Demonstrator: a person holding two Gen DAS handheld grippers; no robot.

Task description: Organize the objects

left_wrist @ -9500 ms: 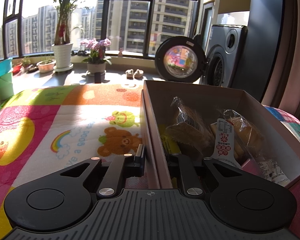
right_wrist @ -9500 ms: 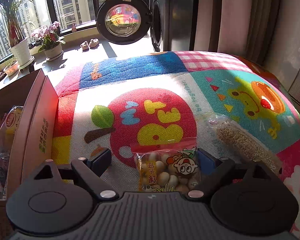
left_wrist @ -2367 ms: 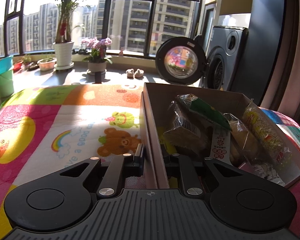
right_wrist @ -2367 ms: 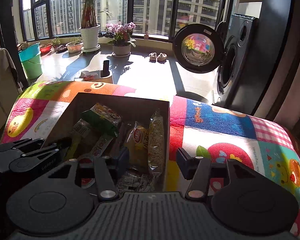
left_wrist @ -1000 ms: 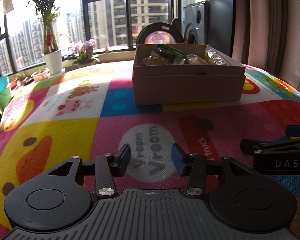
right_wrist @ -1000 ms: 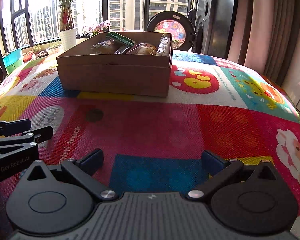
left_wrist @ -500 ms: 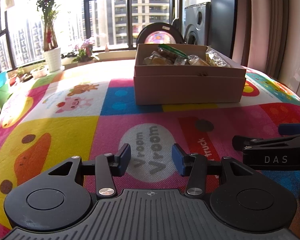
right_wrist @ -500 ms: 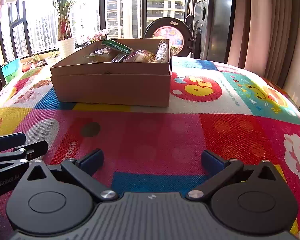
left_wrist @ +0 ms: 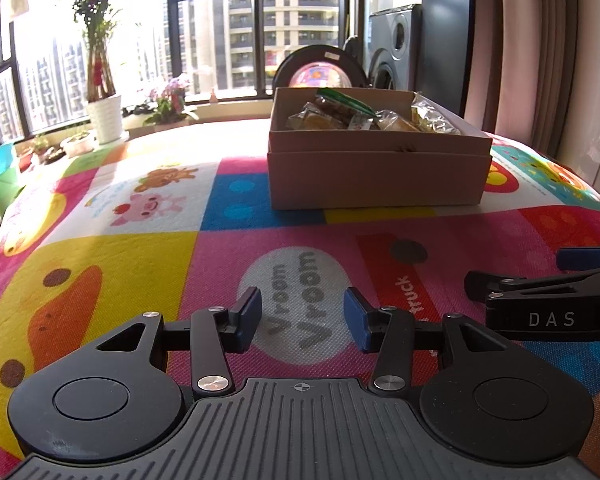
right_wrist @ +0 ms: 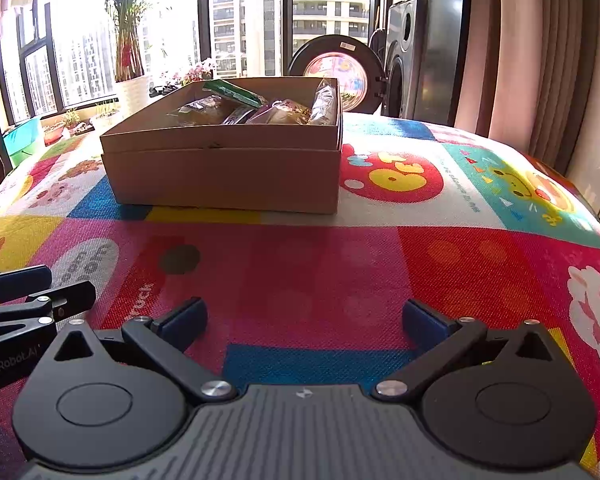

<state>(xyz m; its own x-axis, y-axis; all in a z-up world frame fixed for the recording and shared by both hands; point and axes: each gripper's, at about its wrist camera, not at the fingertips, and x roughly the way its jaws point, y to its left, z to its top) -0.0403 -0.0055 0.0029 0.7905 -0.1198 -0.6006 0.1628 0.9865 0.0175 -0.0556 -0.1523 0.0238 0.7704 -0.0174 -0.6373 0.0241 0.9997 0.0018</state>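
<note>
A brown cardboard box point(left_wrist: 376, 178) sits on the colourful play mat, well ahead of both grippers. It also shows in the right wrist view point(right_wrist: 224, 172). It holds several wrapped snack packets point(left_wrist: 364, 118), among them a green one point(right_wrist: 232, 93). My left gripper point(left_wrist: 303, 320) is open and empty, low over the mat near its front. My right gripper point(right_wrist: 304, 320) is wide open and empty beside it. Each gripper shows at the edge of the other's view.
The play mat point(left_wrist: 140, 248) covers a raised surface whose edges drop off left and right. Behind the box stand a washing machine with its round door open point(right_wrist: 342, 76), potted plants point(left_wrist: 104, 116) by the windows, and curtains point(right_wrist: 540, 52) on the right.
Both grippers have pulled back from the box and now sit slightly lower and closer to the mat than half a second ago. Earlier, the left was shut on the box wall.
</note>
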